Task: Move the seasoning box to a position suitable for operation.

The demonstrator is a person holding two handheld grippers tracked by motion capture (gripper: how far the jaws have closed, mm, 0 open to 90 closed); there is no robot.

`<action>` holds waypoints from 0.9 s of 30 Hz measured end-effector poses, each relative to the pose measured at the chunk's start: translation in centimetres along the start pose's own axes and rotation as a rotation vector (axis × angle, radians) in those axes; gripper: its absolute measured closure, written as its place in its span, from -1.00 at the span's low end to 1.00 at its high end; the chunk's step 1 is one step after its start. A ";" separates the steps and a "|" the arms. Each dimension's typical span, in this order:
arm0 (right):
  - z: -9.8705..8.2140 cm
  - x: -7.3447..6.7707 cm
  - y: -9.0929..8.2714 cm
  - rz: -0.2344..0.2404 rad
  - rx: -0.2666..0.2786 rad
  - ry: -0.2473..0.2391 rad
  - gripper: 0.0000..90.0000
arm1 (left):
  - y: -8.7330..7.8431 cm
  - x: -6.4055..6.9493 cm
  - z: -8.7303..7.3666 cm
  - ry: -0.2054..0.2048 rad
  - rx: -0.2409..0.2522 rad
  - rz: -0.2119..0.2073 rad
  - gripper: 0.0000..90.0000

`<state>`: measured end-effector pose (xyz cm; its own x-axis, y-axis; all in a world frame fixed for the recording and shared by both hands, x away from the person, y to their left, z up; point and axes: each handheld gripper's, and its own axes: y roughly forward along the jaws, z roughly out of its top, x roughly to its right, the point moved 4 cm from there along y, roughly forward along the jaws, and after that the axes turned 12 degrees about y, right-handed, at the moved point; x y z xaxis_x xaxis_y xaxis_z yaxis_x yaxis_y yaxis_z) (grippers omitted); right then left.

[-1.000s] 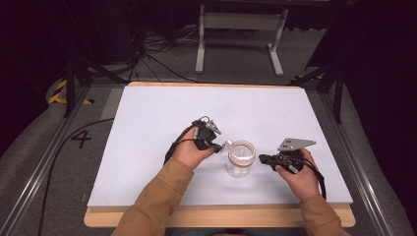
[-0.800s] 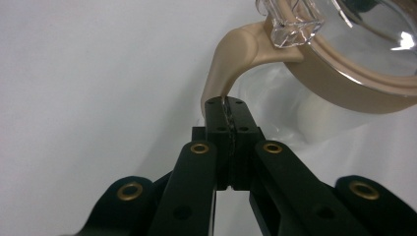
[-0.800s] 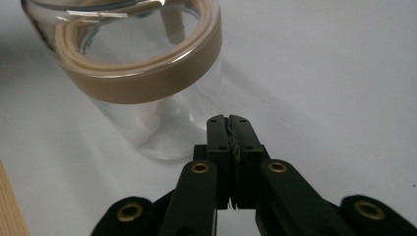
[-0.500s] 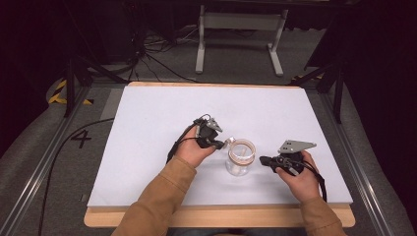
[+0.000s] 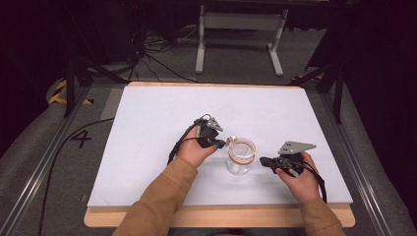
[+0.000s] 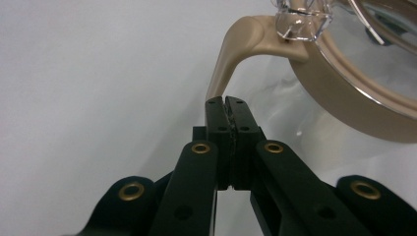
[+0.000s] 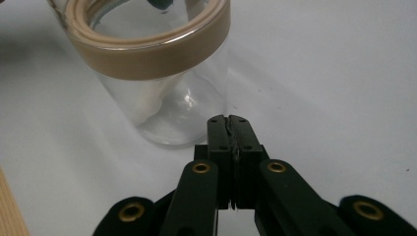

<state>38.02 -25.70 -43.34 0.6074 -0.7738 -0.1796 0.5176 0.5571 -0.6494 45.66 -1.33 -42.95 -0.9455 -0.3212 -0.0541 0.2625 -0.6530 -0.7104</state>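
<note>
a clear jar (image 5: pixel 239 160) with a tan lid (image 7: pixel 147 54) stands upright on the white tabletop (image 5: pixel 147 128), between the two hands. the left tool (image 6: pixel 227 105) is shut tight with nothing in it, its tip at the lid's tan tab (image 6: pixel 231 54), maybe to push it. the right tool (image 7: pixel 228 123) is shut and empty too, beside the jar's bottom, maybe to steady it.

The clear glass jar (image 7: pixel 162 98) is smooth and glossy, with bright highlights on its wall. Its tan ring-shaped lid band (image 7: pixel 147 54) looks like matt, smooth plastic, as does the tan curved latch (image 6: pixel 236 54); the clear hinge piece (image 6: pixel 302 19) is glossy plastic. The black left gripper (image 6: pixel 227 105) and black right gripper (image 7: pixel 228 123) are matt plastic with brass-coloured metal rivets. The white table sheet (image 5: pixel 162 123) is matt; its wooden edge (image 5: pixel 221 216) is pale and smooth.
</note>
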 end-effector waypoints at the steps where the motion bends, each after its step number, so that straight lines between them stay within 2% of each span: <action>1: 0.1 0.0 0.1 0.001 0.000 0.000 0.99 | -0.5 0.1 -0.1 -0.008 -0.001 0.007 1.00; 7: 0.5 0.2 1.2 0.001 -0.035 -0.003 1.00 | -3.3 0.0 -0.9 -0.025 -0.012 0.022 1.00; 11: 0.5 0.2 1.9 0.010 -0.055 -0.004 1.00 | -4.2 -0.2 -1.2 -0.032 -0.010 0.034 0.99; 17: 0.6 -0.1 2.6 0.025 -0.074 -0.024 1.00 | -4.7 -0.3 -1.7 -0.048 -0.010 0.041 0.99; 27: 0.7 -0.4 2.7 -0.002 -0.105 -0.057 1.00 | -4.9 -0.3 -1.9 -0.060 -0.006 0.042 0.98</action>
<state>39.59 -23.62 -44.48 0.6414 -0.7547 -0.1379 0.4546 0.5186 -0.7242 44.26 3.26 -40.81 -0.9201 -0.3893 -0.0419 0.3006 -0.6336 -0.7129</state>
